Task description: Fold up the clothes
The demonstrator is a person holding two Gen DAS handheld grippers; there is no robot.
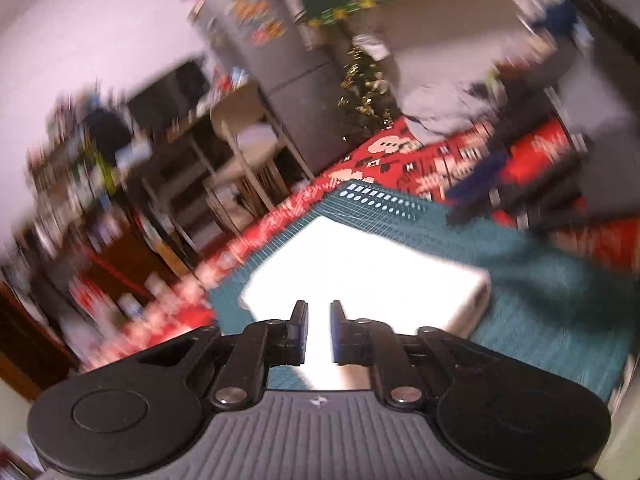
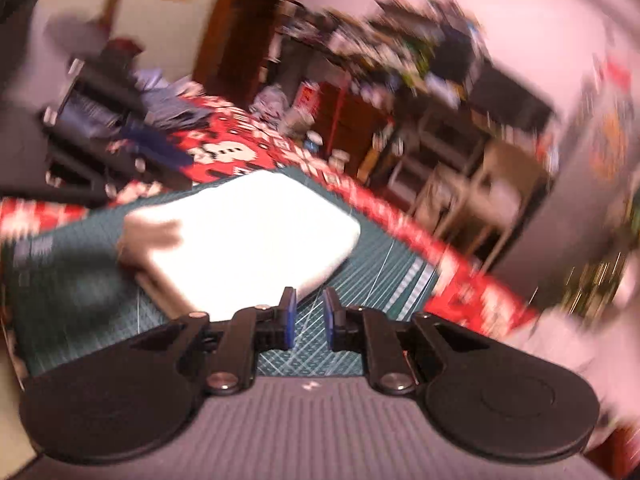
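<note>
- 1 folded white garment (image 1: 360,268), sitting on the mat
- 1 teal cutting mat (image 2: 384,276)
- 1 red patterned tablecloth (image 1: 420,160)
- 2 grippers: left gripper (image 1: 319,332), right gripper (image 2: 307,318)
- 1 grey fridge (image 1: 280,60)

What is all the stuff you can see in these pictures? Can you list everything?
Folded cloth: one, white, flat on the mat.
Mat: one, teal with grid lines, under the cloth.
Tablecloth: one, red with white patterns, under the mat.
Grey clothes: one loose heap, far end of the table.
Fridge: one, grey with colourful stickers, by the wall.
Chair: one, pale, beside the table.
Shelves: cluttered, dark, too blurry to count.
Left gripper: black, small gap between the fingers, nothing held, above the cloth.
Right gripper: black with blue pads, small gap, nothing held, above the mat.
</note>
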